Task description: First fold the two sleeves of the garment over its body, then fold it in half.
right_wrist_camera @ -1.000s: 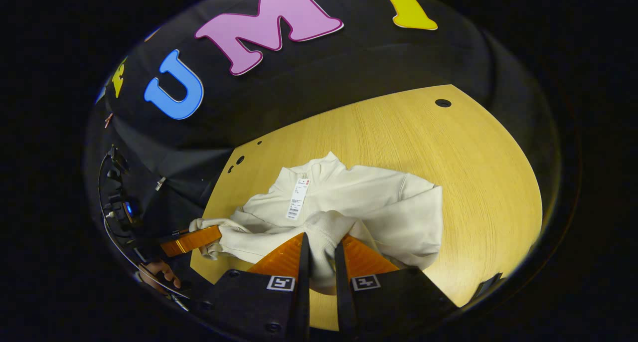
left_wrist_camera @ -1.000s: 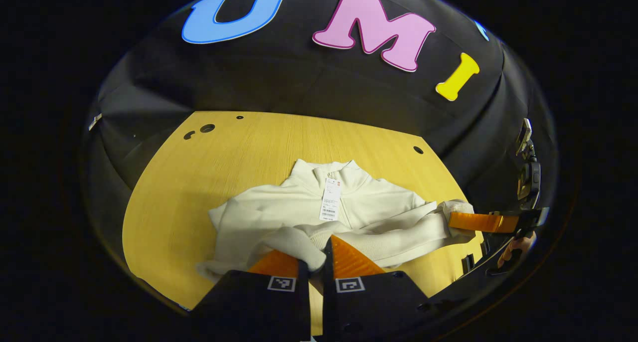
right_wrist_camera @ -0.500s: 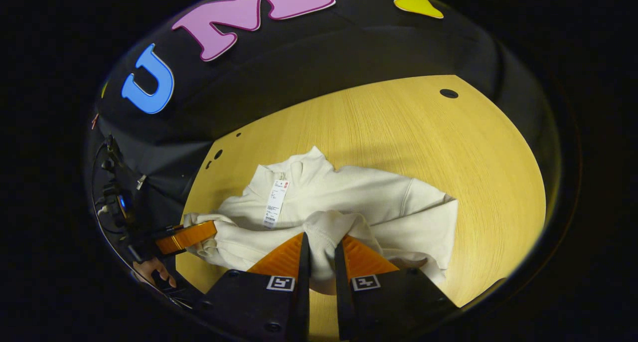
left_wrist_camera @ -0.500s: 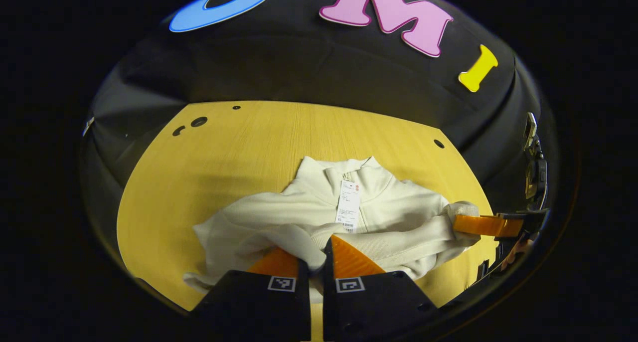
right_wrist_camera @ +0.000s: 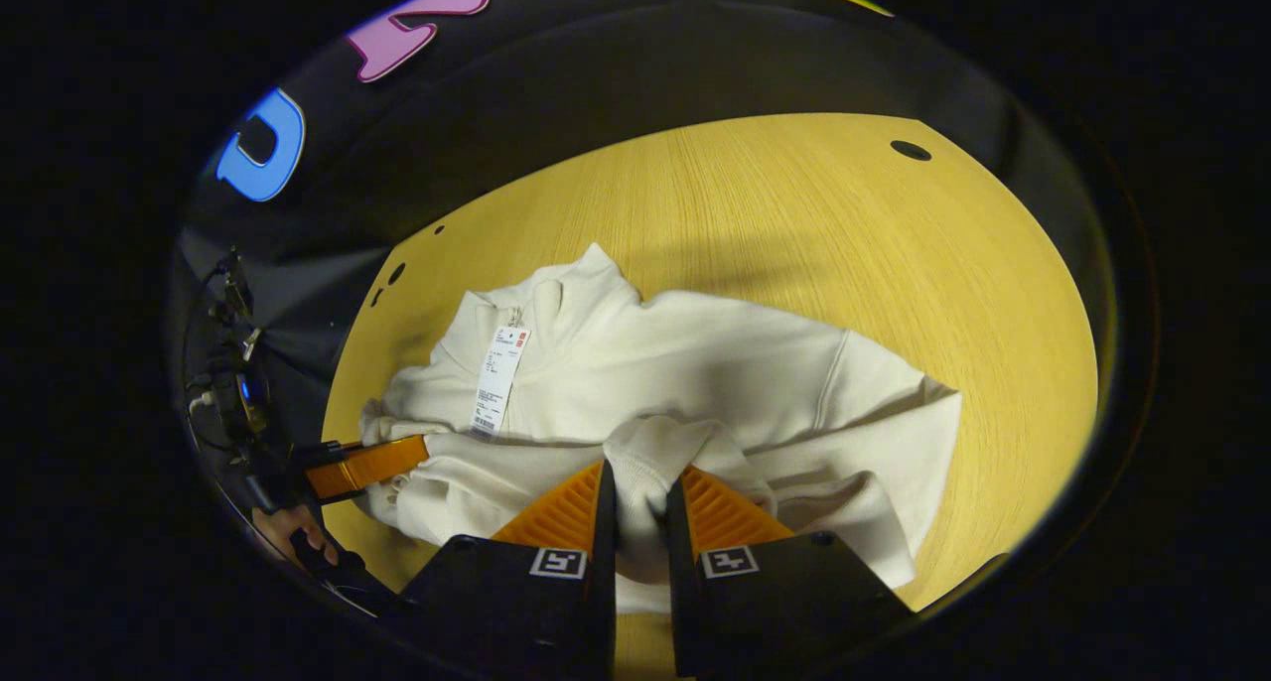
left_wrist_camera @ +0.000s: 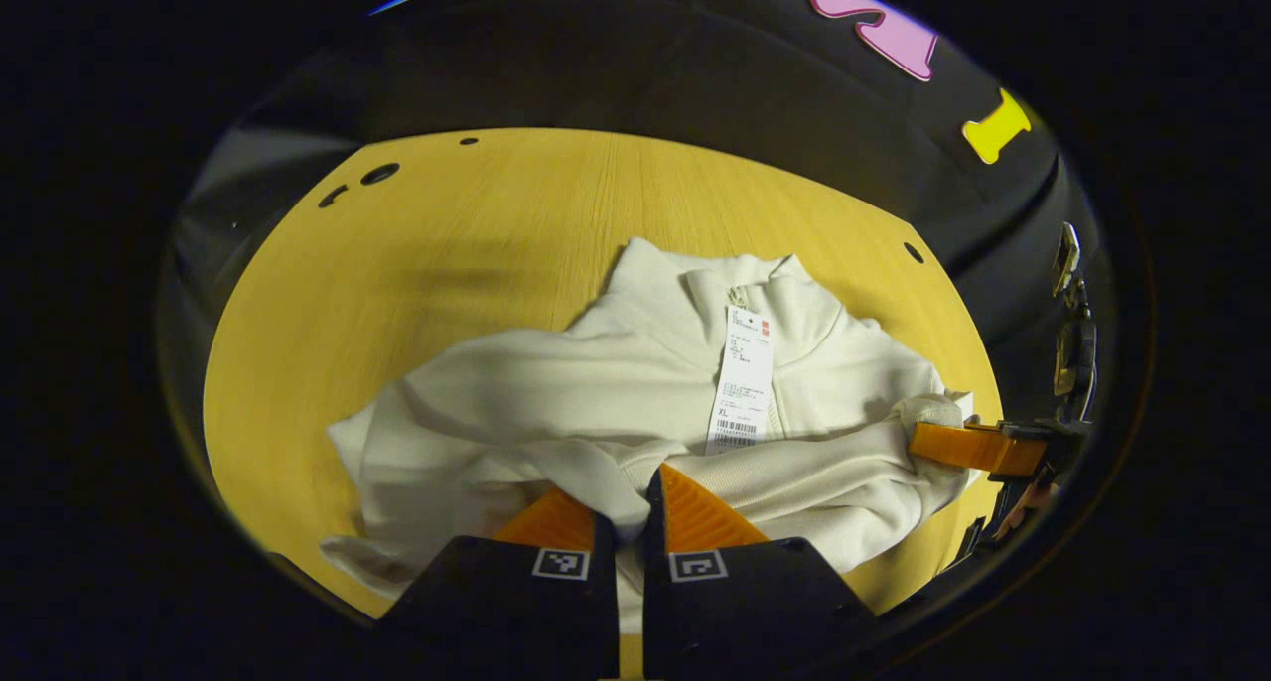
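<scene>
A cream zip-neck garment (left_wrist_camera: 556, 403) (right_wrist_camera: 715, 363) lies on the yellow wooden table (left_wrist_camera: 417, 254) (right_wrist_camera: 894, 244), collar toward the far side, a white paper tag (left_wrist_camera: 743, 381) (right_wrist_camera: 499, 365) hanging from its neck. My left gripper (left_wrist_camera: 628, 507) is shut on a bunched fold of cream fabric at the garment's near edge. My right gripper (right_wrist_camera: 640, 492) is likewise shut on a ribbed fold of the garment. In the left gripper view the right gripper's orange finger (left_wrist_camera: 968, 448) pinches fabric at the right side; in the right gripper view the left gripper's orange finger (right_wrist_camera: 367, 465) pinches fabric at the left.
Small dark holes (left_wrist_camera: 379, 173) (right_wrist_camera: 910, 150) mark the table's far corners. Black cloth walls stand close behind the table. A hand (right_wrist_camera: 288, 532) holds the left gripper at the table's edge. Bare table lies beyond the collar.
Both grippers have moved forward over the garment while holding the fabric; the garment looms larger and the table's far part fills more of each view.
</scene>
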